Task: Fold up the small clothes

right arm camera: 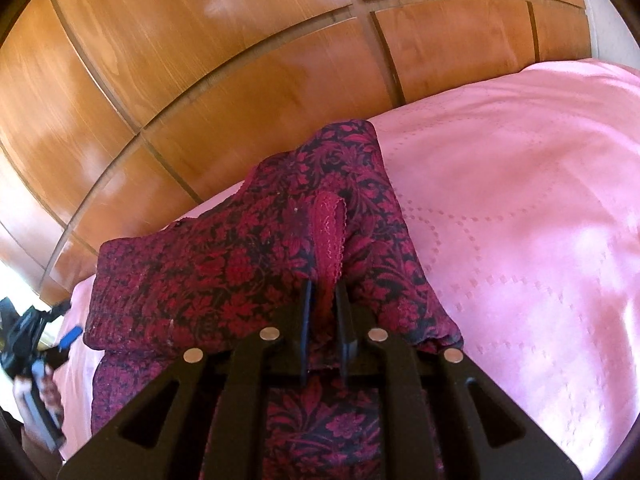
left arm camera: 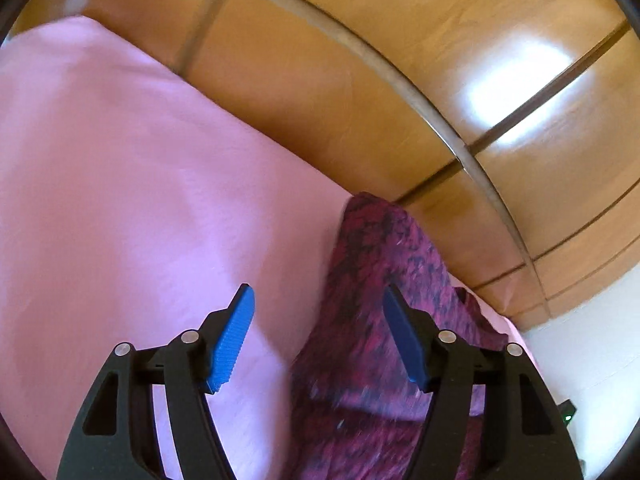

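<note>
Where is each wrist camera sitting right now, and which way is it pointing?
Left wrist: behind the open left hand-held gripper, looking along its blue fingers over the pink bedspread toward the wooden headboard; the floral garment lies ahead to the right.
Right wrist: behind the right hand-held gripper, shut on the garment's red lace trim, facing the headboard; the left hand-held gripper and the person's hand show at the left edge.
Shared: garment, bedspread, headboard.

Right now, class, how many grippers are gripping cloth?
1: the right gripper pinches the red lace trim. The left gripper hangs open above the pink bedspread.
</note>
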